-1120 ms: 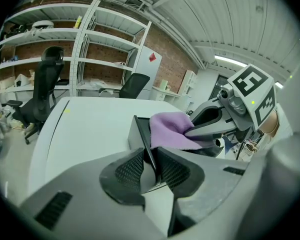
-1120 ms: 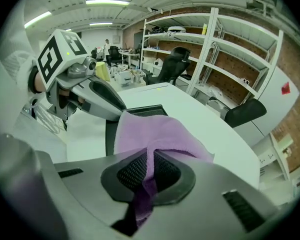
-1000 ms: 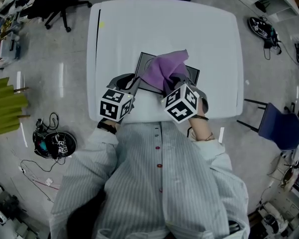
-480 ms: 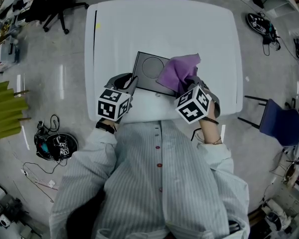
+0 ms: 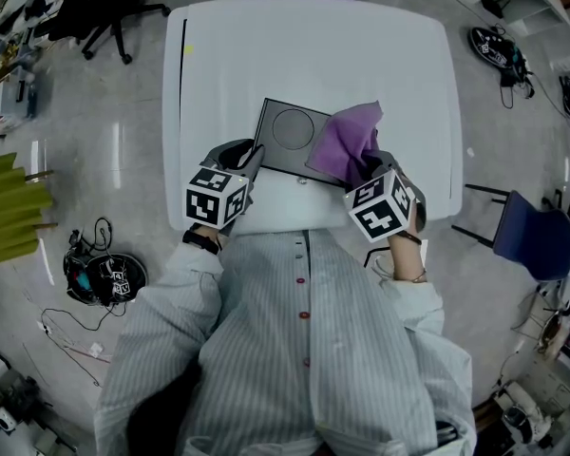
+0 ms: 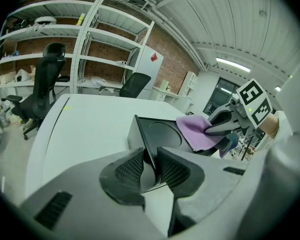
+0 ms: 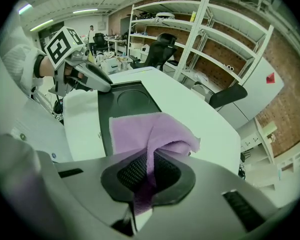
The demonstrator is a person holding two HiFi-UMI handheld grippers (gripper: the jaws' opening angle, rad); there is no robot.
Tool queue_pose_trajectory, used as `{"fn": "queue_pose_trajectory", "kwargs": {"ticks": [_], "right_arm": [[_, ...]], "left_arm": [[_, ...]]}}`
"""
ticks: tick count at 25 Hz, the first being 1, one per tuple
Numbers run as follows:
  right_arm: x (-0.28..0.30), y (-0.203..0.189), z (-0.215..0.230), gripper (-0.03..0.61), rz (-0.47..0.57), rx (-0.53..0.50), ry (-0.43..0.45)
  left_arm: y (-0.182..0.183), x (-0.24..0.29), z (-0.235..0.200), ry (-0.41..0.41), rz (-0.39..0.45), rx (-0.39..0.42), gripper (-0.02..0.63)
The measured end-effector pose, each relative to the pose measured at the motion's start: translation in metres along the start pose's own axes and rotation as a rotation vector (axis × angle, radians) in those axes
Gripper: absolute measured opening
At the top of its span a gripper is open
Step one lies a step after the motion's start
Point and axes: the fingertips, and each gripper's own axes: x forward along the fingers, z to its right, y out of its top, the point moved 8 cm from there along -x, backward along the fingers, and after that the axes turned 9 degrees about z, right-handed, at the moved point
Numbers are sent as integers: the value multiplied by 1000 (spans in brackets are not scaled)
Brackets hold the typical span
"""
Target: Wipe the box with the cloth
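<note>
The right gripper (image 7: 149, 171) is closed tight on a bunched fold of a soft purple cloth (image 7: 151, 130), pinched between its ribbed pads. The rest of the cloth spills forward and lies spread over the right-hand part of a flat, rectangular black box (image 5: 287, 133) with a round recess pressed into its top. In the head view the cloth covers the box's right end. The round recess to its left is bare.

Across the box, the left gripper (image 6: 151, 170) has its jaws shut on the thin near-left edge of the box, pinning it in place. The box sits near the front edge of a white table (image 5: 313, 50) with rounded corners, close to the person in a striped shirt who works both grippers. Metal shelving (image 7: 225, 44) lines a brick wall beyond.

The wiping step appears to be under way, with one end of the top covered and the rest yet to be reached. The next move likely calls for drawing the cloth leftward across the recess while pressing it flat. The left gripper's hold would need to stay firm so the light box does not slide on the smooth table.
</note>
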Motion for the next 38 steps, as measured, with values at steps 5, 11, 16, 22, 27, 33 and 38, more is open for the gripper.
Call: {"fn": "queue_pose_trajectory", "kwargs": {"ticks": [5,11,16,22,27,33,38], "right_arm": [[-12,32,-11,23,100,7,56],[-13,85,-40,23,290,111,250],[19,111,-67,23,305,163,371],[53,112,-76,23,247,235,376],[66,108,-74,23,221,289,388],[65,103,-75,23,197,223,354],[57,81,-63,23,171,242,321]], "left_arm": [[2,-1,0,-5,-3,-28,67],[7,-9,0,-13,18,-49,67],[8,-11,-6,-13,7,-36,67],[6,-11,-9,-28,7,-31,67],[6,-10,-12,-39,12,-36,67],[6,-8,-11,-48,-4,7,67],[6,-8,-10,-44,-8,20,67]]}}
